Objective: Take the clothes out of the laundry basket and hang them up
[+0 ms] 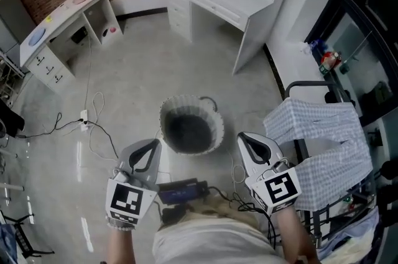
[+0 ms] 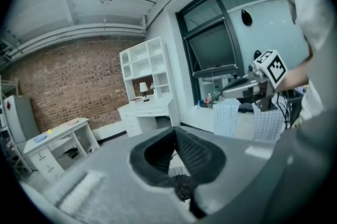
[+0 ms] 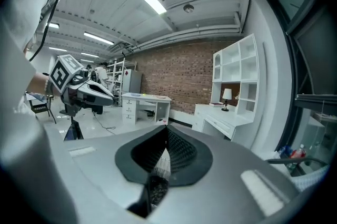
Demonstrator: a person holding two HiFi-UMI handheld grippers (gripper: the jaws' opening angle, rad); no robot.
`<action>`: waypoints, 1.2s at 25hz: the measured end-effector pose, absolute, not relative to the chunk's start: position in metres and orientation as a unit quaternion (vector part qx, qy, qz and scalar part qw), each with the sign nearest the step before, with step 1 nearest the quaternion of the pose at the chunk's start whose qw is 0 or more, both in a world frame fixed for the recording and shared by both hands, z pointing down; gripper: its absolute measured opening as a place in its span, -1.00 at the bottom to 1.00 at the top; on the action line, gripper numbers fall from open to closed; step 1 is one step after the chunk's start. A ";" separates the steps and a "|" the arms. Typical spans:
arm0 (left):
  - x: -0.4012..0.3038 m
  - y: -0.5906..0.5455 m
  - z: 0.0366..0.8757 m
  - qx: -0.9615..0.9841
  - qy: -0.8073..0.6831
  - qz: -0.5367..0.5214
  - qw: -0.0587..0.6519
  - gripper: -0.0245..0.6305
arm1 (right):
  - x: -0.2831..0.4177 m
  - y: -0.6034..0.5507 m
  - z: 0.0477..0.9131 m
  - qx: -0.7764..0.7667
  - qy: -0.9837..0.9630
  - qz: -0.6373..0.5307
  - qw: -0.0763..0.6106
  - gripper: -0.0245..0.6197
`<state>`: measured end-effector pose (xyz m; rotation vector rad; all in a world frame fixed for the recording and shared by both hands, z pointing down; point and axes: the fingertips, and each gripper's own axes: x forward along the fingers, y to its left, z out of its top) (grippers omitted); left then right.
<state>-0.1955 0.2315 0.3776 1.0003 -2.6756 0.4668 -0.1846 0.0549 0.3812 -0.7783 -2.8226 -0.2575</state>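
Both shut, empty: left hand-held gripper (image 1: 148,146), right hand-held gripper (image 1: 247,140). Laundry basket (image 1: 215,125) ahead, between them (checked cloth (image 1: 326,132) beside the right one).

Grey, black-padded left gripper (image 1: 149,148) at 7 o'clock and right gripper (image 1: 249,142) at 5, each bearing a black-and-white marker cube (image 1: 131,202); white shirt (image 1: 208,245), black cables (image 1: 219,195) at 6.

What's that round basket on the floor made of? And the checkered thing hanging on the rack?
The laundry basket looks like soft fabric or woven rope, pale and matte: its rim is wavy and uneven, though the weave is too small to tell. The checked garment looks like thin woven cloth, perhaps cotton: it drapes and folds over the rack, whose thin dark tubes suggest painted metal.
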 end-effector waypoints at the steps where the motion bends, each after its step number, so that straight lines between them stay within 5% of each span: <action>1: -0.196 0.235 0.381 0.342 -0.918 0.152 0.128 -0.94 | -0.185 0.056 0.386 -0.262 -0.955 -0.089 0.108 -0.92; 30: -0.216 0.241 0.388 0.353 -0.923 0.080 0.131 -0.95 | -0.201 0.068 0.397 -0.254 -0.954 -0.085 0.134 -0.92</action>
